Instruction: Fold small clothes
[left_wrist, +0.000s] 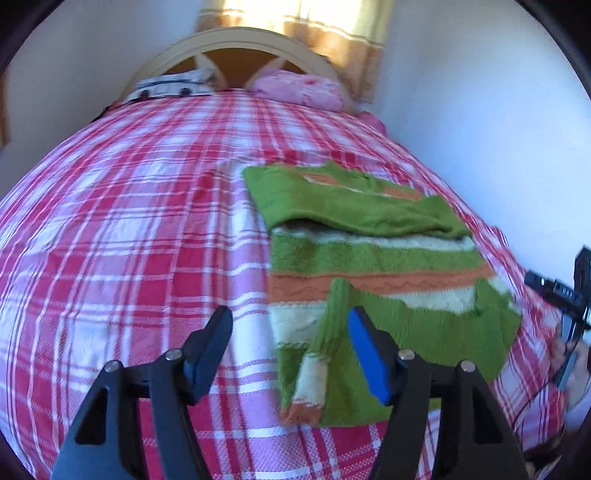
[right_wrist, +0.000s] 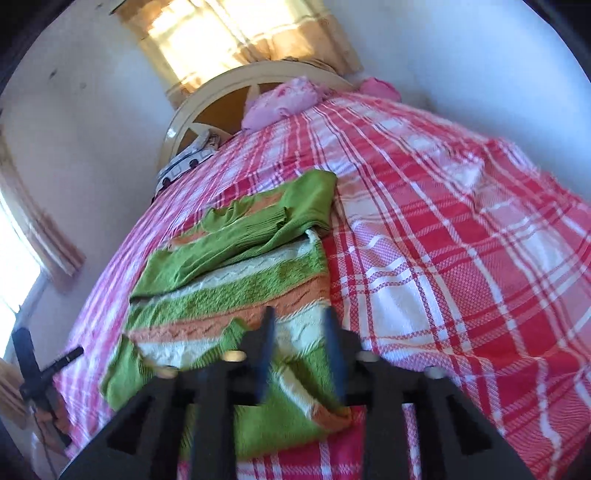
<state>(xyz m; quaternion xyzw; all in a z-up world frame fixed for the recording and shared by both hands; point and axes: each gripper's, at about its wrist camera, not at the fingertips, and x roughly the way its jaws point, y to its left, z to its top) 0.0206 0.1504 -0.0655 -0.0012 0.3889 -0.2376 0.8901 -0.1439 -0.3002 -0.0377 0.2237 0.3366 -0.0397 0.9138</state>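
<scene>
A small green sweater (left_wrist: 373, 254) with orange and cream stripes lies flat on the red plaid bed (left_wrist: 129, 221), both sleeves folded across its body. My left gripper (left_wrist: 290, 319) is open and empty, hovering over the sweater's near left corner and its sleeve cuff (left_wrist: 306, 391). In the right wrist view the sweater (right_wrist: 229, 280) lies left of centre. My right gripper (right_wrist: 299, 317) is open and empty, just above the sweater's near hem. The right gripper also shows at the right edge of the left wrist view (left_wrist: 561, 295).
A pink pillow (left_wrist: 299, 88) and a patterned pillow (left_wrist: 173, 83) lie against the cream headboard (left_wrist: 236, 44). White walls close in behind and to the right. Curtained windows (right_wrist: 207, 33) sit behind the bed. The plaid cover (right_wrist: 461, 258) stretches wide beside the sweater.
</scene>
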